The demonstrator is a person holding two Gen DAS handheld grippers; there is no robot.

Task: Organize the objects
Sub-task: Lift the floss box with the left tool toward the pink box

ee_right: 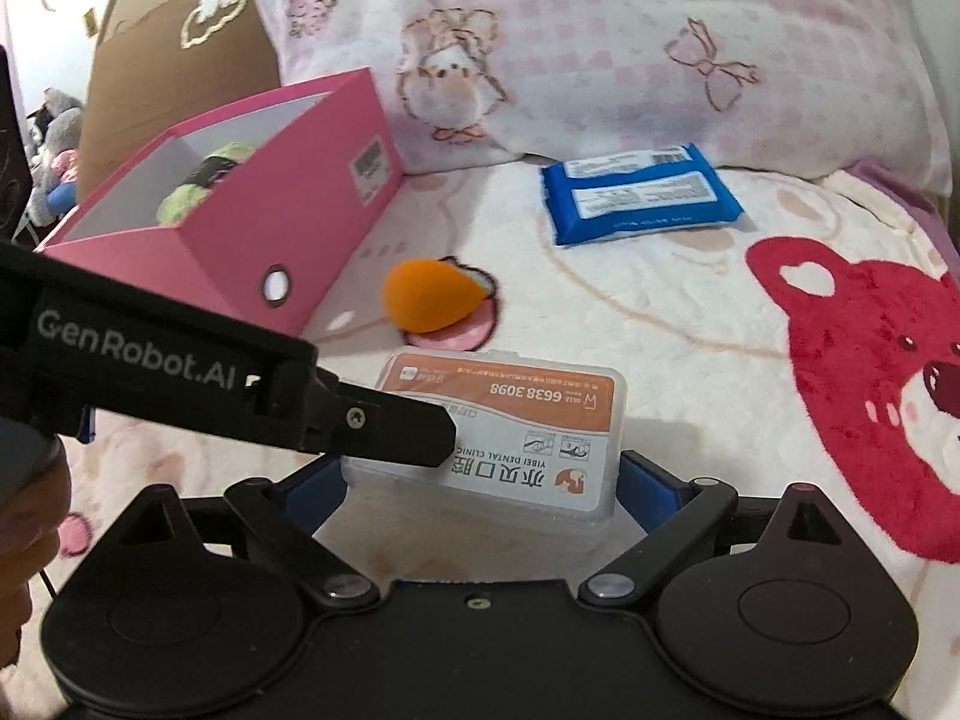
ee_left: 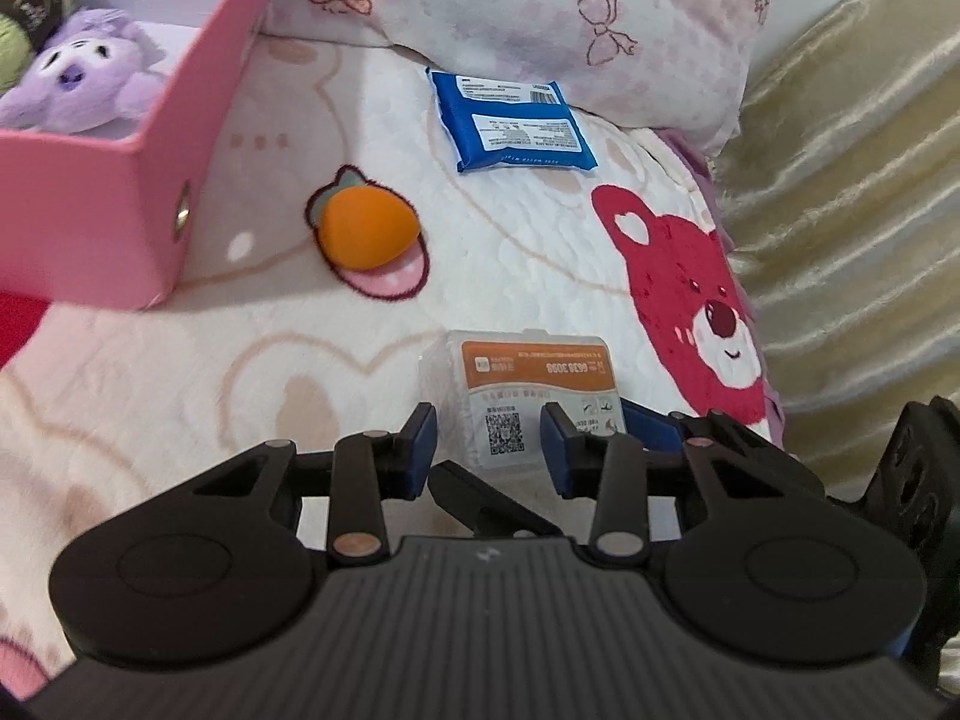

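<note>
Both black two-finger grippers hover low over a clear plastic floss-pick box with an orange-and-white label point(ee_right: 501, 441), which lies flat on a cream plush blanket printed with bears point(ee_left: 540, 228). Right gripper point(ee_right: 480, 480) stands spread as wide as it goes, its blue pads flanking the box's near end on either side; whether they touch the box's sides cannot be told. Left gripper point(ee_left: 487, 447) is partly open with nothing clamped; its blue-padded fingers point(ee_left: 423, 444) hang apart above the same box's near edge, and from the right wrist view one black finger crosses over the label's left corner. Beyond the box, an orange teardrop makeup sponge point(ee_left: 366, 227) rests on the blanket, near the corner of an open pink cardboard storage box point(ee_right: 264, 228). Inside that pink box lie a lilac plush toy point(ee_left: 84, 75) and a pale green yarn skein with a black band point(ee_left: 33, 0). Farther back, a blue flat pack of wipes point(ee_right: 639, 195) sits face down just beside a pink-checked pillow point(ee_right: 600, 48).
</note>
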